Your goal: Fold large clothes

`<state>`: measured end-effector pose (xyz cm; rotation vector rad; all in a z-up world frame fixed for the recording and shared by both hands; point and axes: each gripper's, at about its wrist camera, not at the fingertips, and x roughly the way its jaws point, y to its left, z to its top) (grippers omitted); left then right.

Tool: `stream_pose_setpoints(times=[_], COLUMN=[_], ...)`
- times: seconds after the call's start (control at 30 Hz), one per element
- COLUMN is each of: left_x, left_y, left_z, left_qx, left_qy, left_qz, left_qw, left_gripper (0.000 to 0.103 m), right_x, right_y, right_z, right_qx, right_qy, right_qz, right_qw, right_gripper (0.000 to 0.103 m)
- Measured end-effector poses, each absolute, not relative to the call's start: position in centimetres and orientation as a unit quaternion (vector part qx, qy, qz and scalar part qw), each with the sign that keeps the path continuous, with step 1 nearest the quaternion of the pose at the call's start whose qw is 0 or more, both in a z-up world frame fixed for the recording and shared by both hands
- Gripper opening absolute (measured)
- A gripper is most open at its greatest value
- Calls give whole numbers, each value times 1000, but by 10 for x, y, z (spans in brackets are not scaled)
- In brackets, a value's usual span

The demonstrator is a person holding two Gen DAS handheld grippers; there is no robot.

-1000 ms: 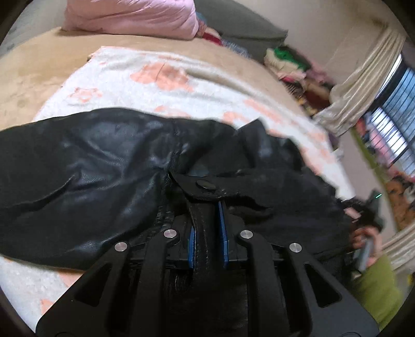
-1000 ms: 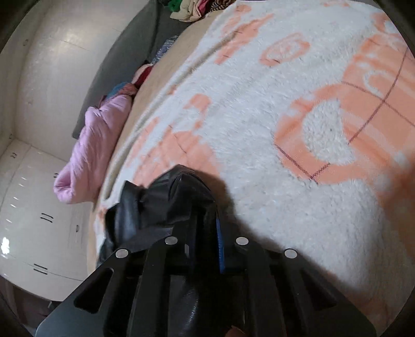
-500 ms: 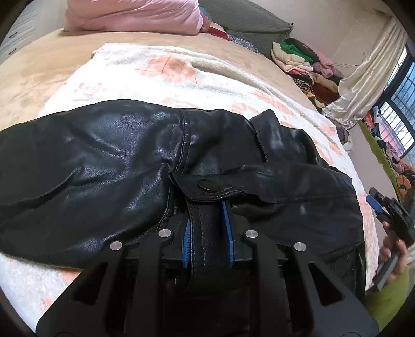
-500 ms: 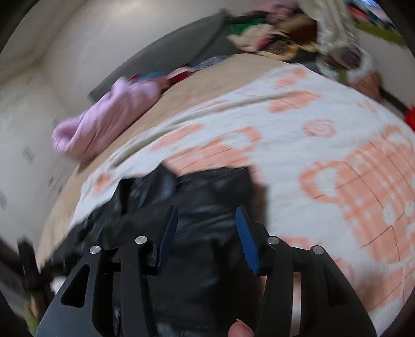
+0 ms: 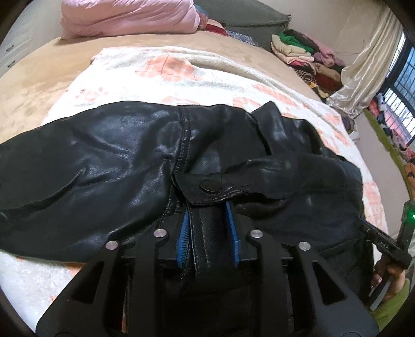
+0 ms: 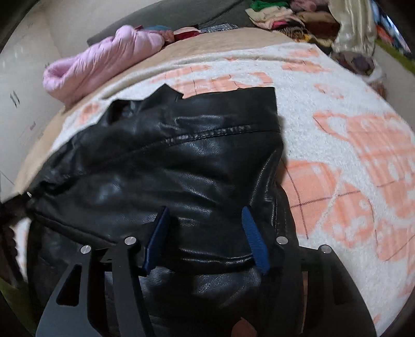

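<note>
- Spread over the bed is a white blanket (image 5: 212, 77) with orange patterns, with a pink quilt (image 5: 129, 18) at the far end and piled clothes (image 5: 306, 51) in the corner.
- On that blanket lies the black leather jacket (image 5: 103, 160), partly folded, its snap tab (image 5: 210, 186) just ahead of my left gripper.
- My left gripper (image 5: 207, 230) pinches a strap-like fold of the jacket between its blue pads.
- My right gripper (image 6: 205, 236) hovers over the jacket with jaws spread wide, gripping nothing.
</note>
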<state>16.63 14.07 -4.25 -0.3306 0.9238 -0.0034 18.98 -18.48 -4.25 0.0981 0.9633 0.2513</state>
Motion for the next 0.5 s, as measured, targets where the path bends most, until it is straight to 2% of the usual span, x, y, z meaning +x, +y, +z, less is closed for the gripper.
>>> stream_pose_setpoints(times=[0.13, 0.27, 0.33, 0.47, 0.5], left_x=[165, 157, 153, 147, 145], left_y=[144, 145, 144, 142, 142], left_z=[-44, -32, -24, -10, -8], left_qx=[-167, -167, -164, -148, -146], left_qy=[446, 430, 420, 403, 400], left_qz=[1, 2, 4, 12, 15], left_qw=[879, 887, 893, 903, 905], left_gripper=[26, 36, 47, 57, 63], right_x=[184, 170, 164, 157, 155], right_y=[-179, -179, -178, -176, -176], right_z=[-39, -27, -23, -17, -15], right_qx=[32, 44, 42, 49, 50], right_qy=[449, 435, 432, 430, 430], right_qz=[113, 127, 131, 138, 139], right_qw=[886, 890, 891, 891, 891], right_gripper=[60, 75, 80, 85, 87])
